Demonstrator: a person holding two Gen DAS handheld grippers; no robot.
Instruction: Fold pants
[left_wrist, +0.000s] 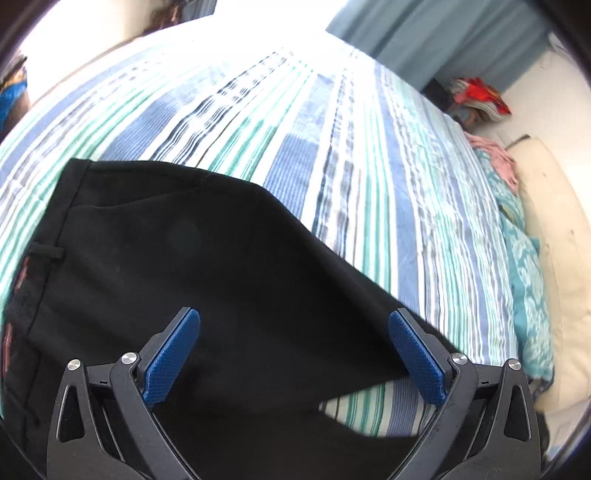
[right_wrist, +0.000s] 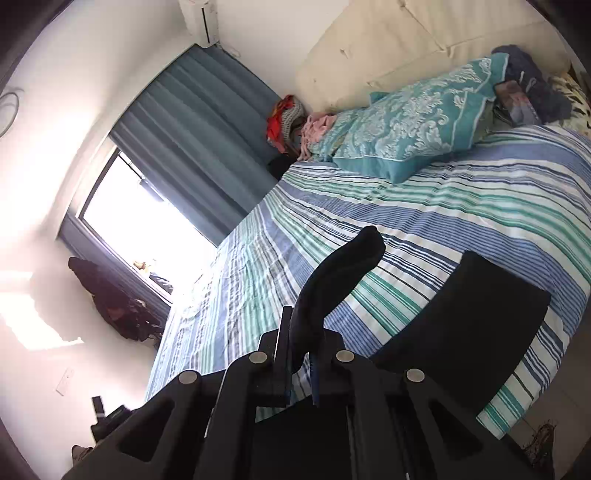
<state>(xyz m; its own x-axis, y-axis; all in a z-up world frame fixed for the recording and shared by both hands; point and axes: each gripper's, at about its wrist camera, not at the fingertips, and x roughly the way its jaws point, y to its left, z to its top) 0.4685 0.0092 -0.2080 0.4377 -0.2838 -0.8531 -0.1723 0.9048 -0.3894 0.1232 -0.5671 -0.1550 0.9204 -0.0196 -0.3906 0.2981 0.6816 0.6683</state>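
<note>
Black pants (left_wrist: 184, 258) lie on the striped bedspread (left_wrist: 332, 155), with the waistband and a belt loop (left_wrist: 46, 253) at the left of the left wrist view. My left gripper (left_wrist: 293, 354) hangs above them, open, its blue pads (left_wrist: 173, 358) wide apart and nothing pinched. In the right wrist view, my right gripper (right_wrist: 301, 343) is shut on a fold of the black pants (right_wrist: 343, 266) that sticks up past the fingertips. More of the pants (right_wrist: 472, 317) lies flat on the striped bedspread (right_wrist: 443, 206) to the right.
Teal patterned pillows (right_wrist: 406, 125) rest against a cream headboard (right_wrist: 369, 44) at the bed's far end. A red and pink clothes pile (right_wrist: 291, 122) sits beside them. A blue curtain (right_wrist: 207, 122) and a bright window (right_wrist: 140, 221) are beyond the bed.
</note>
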